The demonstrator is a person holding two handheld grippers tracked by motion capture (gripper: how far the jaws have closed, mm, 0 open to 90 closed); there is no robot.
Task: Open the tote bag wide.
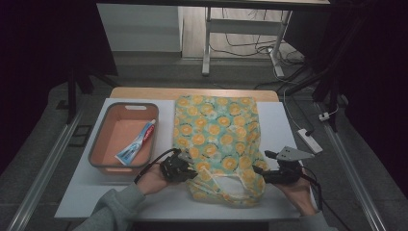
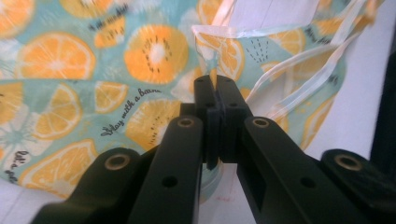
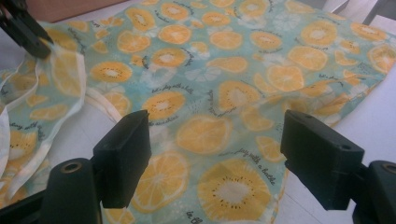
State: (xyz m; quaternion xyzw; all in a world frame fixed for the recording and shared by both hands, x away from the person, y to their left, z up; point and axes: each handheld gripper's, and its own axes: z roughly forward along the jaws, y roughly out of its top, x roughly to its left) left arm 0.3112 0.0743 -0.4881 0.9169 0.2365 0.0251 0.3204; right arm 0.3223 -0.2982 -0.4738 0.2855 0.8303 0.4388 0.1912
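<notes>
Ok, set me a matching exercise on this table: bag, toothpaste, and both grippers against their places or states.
Things:
1. orange-print bag
2. toothpaste tube
3. left gripper
4. right gripper

Places or states:
A. jaws wide open over the bag's fabric
B. lying inside the orange basin
C. spread flat on the white board
D. jaws shut on the bag's edge

Pairs: 1-C, 2-B, 3-D, 4-A

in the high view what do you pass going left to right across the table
Orange basket with a toothpaste tube in it → left gripper → orange-print fabric bag → right gripper
</notes>
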